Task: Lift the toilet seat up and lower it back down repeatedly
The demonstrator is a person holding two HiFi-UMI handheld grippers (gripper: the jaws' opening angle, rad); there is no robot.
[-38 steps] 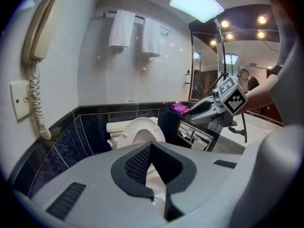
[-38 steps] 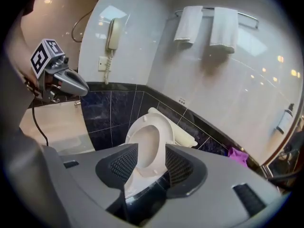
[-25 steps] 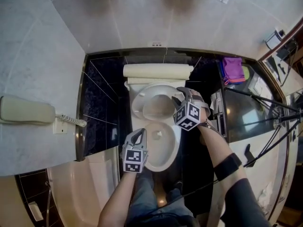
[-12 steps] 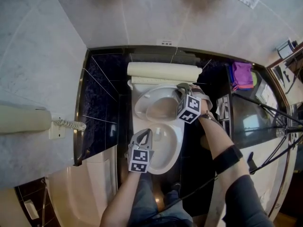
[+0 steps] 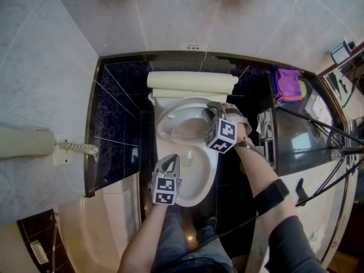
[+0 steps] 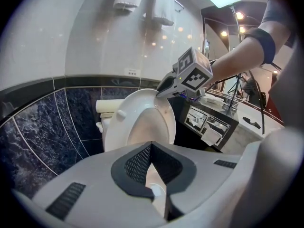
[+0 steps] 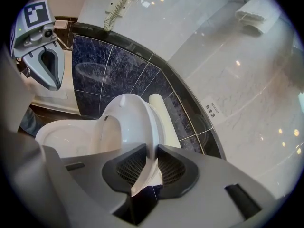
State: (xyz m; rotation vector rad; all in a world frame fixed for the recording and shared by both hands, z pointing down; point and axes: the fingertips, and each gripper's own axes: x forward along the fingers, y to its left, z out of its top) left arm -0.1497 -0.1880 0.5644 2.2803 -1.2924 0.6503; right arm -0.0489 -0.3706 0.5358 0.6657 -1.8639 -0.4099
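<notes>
The right claw (image 5: 214,108), its jaws just closed in, reaches the right edge of the half-raised toilet seat (image 5: 165,120) in the head view. Only the right gripper view shows those jaws clamped on the seat's rim. The left gripper view shows the left claw (image 6: 151,146) pinched together, empty

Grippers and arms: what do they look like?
The left gripper and right gripper are pale grey, with pointed jaws lined in black mesh pads; each carries a white cube with black square markers. A dark band wraps the right forearm, near a dark sleeve.
</notes>
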